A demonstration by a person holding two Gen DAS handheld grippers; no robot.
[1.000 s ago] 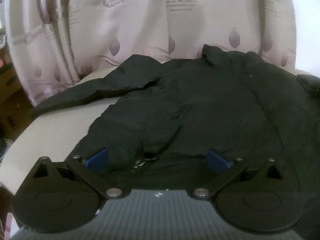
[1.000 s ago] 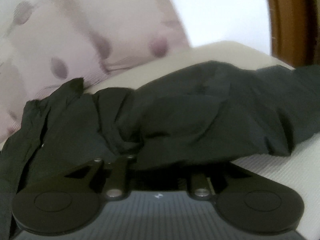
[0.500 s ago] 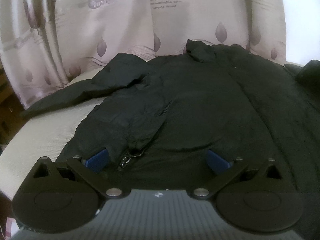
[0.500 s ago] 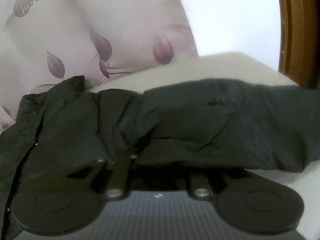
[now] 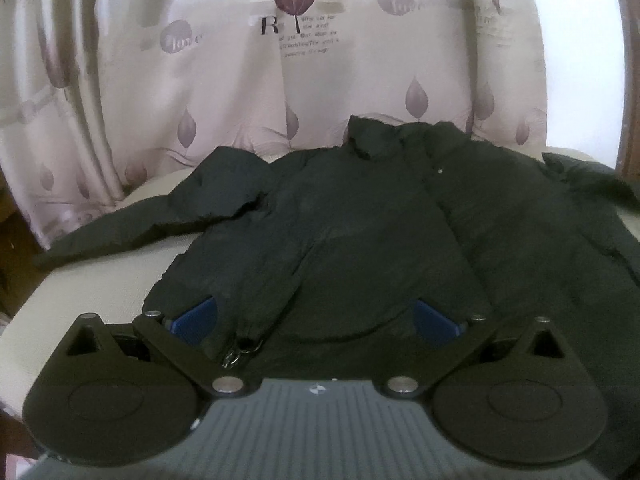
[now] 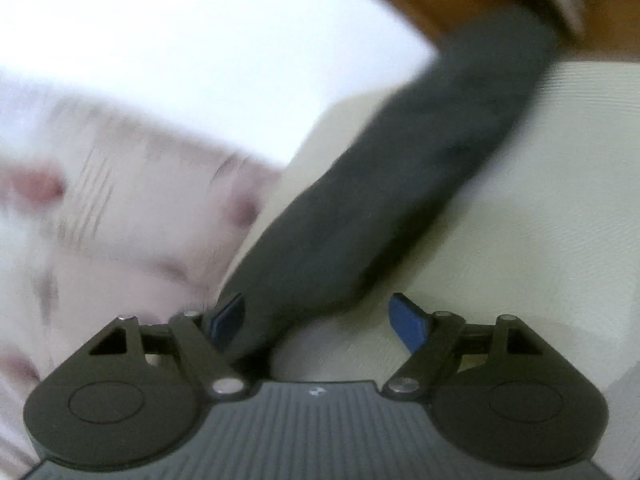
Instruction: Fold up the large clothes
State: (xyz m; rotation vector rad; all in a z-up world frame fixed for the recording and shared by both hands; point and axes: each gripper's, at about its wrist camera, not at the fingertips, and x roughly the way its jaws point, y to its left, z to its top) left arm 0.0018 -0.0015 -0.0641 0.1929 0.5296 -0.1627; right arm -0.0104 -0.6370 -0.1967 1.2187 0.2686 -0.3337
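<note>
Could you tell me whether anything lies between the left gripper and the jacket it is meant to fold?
Nothing visible does. The left gripper is open right over the hem of the black jacket, which lies spread on the pale surface. Only the jacket's own zipper pull sits near the fingers.

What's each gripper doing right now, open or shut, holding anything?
Left gripper: open, holding nothing, over the black jacket's hem.
Right gripper: open, jaws have just been opening; the jacket sleeve lies between them, against one pad, not clamped.
</note>
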